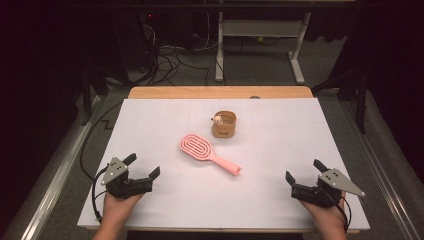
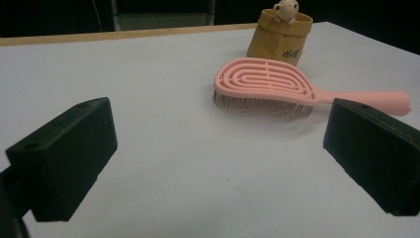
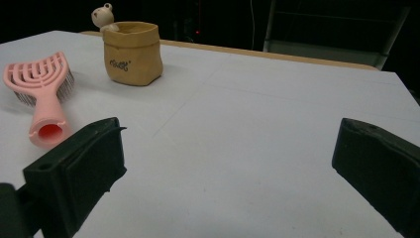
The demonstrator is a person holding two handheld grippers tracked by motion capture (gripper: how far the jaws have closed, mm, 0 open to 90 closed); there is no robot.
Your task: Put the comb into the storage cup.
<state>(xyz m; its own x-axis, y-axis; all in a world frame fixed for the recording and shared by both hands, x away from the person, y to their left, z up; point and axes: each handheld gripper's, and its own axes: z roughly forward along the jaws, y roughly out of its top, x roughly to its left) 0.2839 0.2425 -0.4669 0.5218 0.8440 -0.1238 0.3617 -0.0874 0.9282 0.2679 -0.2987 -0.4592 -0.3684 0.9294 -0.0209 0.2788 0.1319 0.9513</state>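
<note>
Both grippers wide open and empty at the near edge, brush waiting mid-table.

Nearest, left gripper (image 1: pixel 141 166) and right gripper (image 1: pixel 302 170) parked apart on the white table (image 1: pixel 280 210), jaws spread, gripping nothing, angled inward toward the pink hairbrush (image 1: pixel 207 151). Brush bristles-down, handle toward the right gripper, likely for easy pickup. Farther back, just beyond, tan pouch (image 1: pixel 224 124), open top up, small bear figure (image 1: pixel 218 119) at its rim.

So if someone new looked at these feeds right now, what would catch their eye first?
Probably the pink hairbrush, lying bristles down near the middle of the white table with its handle pointing toward the right gripper. Just behind it stands a small tan pouch with a little bear figure at its rim. The left gripper and the right one rest open at the near corners, holding nothing.
</note>
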